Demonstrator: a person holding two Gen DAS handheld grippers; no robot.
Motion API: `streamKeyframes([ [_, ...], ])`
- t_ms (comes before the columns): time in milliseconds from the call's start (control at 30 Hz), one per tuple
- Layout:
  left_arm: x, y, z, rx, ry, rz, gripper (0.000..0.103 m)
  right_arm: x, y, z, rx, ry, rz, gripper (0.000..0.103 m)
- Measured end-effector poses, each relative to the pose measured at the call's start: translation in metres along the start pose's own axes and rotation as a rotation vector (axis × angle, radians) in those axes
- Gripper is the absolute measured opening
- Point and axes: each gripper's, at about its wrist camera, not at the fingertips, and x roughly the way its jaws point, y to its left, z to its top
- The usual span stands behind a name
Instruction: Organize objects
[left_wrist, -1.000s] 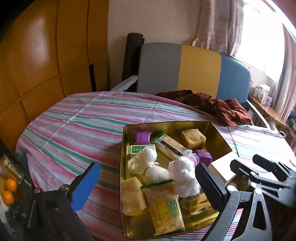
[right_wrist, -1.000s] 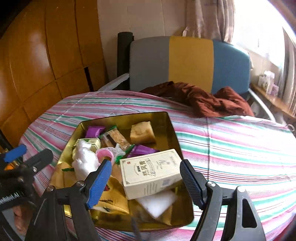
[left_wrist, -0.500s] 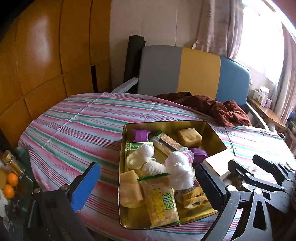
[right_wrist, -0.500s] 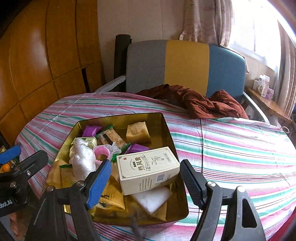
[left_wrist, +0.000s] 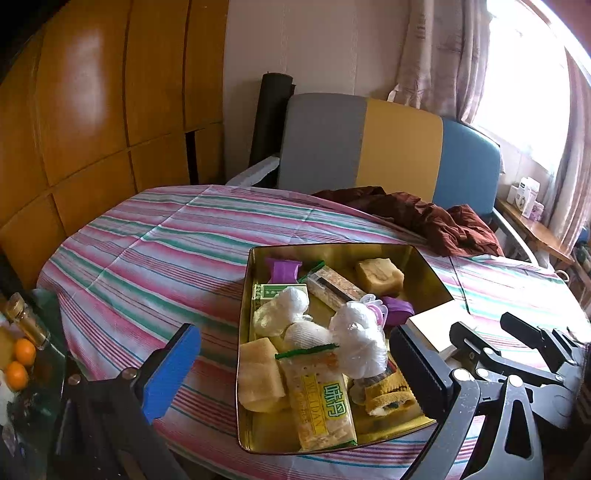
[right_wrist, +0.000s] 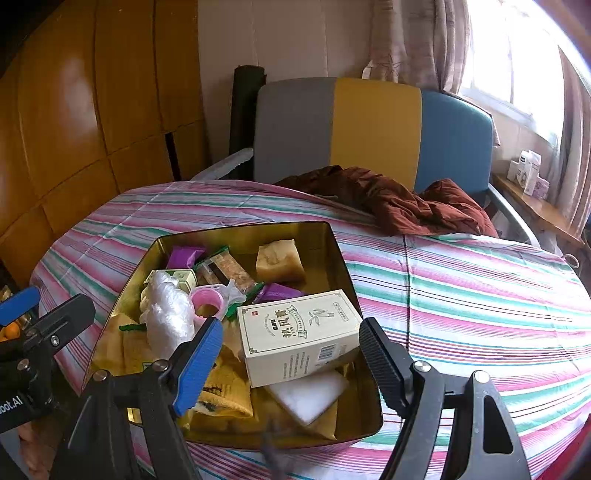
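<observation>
A gold tin tray (left_wrist: 332, 253) (right_wrist: 240, 232) sits on the striped tablecloth, filled with several snacks: a cracker packet (left_wrist: 321, 402), white plastic-wrapped bundles (left_wrist: 358, 339), a tan cake block (right_wrist: 279, 260), purple wrappers (right_wrist: 183, 256), a pink tape roll (right_wrist: 207, 304). A cream medicine box (right_wrist: 299, 332) lies tilted on the tray's right side. My left gripper (left_wrist: 295, 373) is open and empty above the tray's near-left edge. My right gripper (right_wrist: 288, 362) is open, its fingers either side of the box, near and above it, not touching.
A grey, yellow and blue chair (left_wrist: 388, 144) stands behind the round table, with a dark red cloth (right_wrist: 399, 203) on the table's far edge. Oranges (left_wrist: 20, 360) and a small bottle (left_wrist: 26, 317) sit on a glass surface at the left. Wooden panels line the left wall.
Both grippers have drawn back and up from the tray, which now looks smaller and farther. Both stay open; the box has stayed in the tray.
</observation>
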Motion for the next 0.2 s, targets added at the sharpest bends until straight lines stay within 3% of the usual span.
streamKeyframes([
  [200, 0.0014, 0.0015, -0.0018, -0.005, -0.005, 0.012, 0.102, 0.0025, 0.0038, 0.0003, -0.009, 0.003, 0.005, 0.077],
])
